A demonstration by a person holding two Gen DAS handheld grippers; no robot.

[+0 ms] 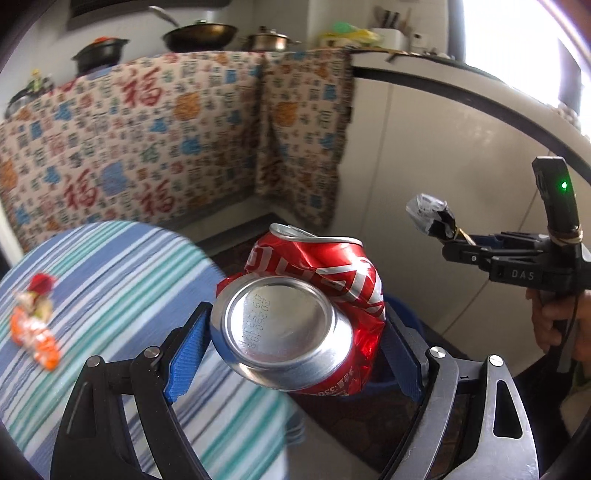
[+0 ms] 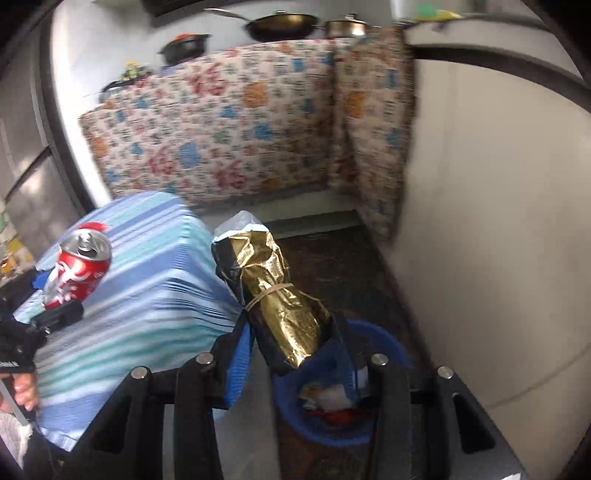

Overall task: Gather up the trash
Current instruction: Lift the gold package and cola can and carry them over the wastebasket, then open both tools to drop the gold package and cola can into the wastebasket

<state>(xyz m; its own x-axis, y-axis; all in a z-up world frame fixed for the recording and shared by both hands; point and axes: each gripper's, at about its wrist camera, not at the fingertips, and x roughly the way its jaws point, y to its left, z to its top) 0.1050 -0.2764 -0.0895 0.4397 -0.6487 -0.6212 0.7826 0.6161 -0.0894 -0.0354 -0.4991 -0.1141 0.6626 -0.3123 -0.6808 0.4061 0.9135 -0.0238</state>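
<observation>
My left gripper [image 1: 295,339] is shut on a crushed red soda can [image 1: 295,317], held in the air beside the table edge; the can also shows in the right wrist view [image 2: 79,271]. My right gripper [image 2: 291,343] is shut on a rolled gold foil wrapper [image 2: 275,291] bound with a rubber band, held above a blue bin [image 2: 388,343] on the floor. The bin holds some trash. The right gripper with the wrapper shows in the left wrist view [image 1: 443,229]. An orange snack wrapper [image 1: 35,325] lies on the striped tablecloth.
The table with a blue striped cloth [image 1: 122,266] is at the left. A patterned cloth [image 1: 166,140] drapes the counter behind, with pots and a wok [image 1: 199,35] on top. A white cabinet wall [image 2: 498,221] stands at the right.
</observation>
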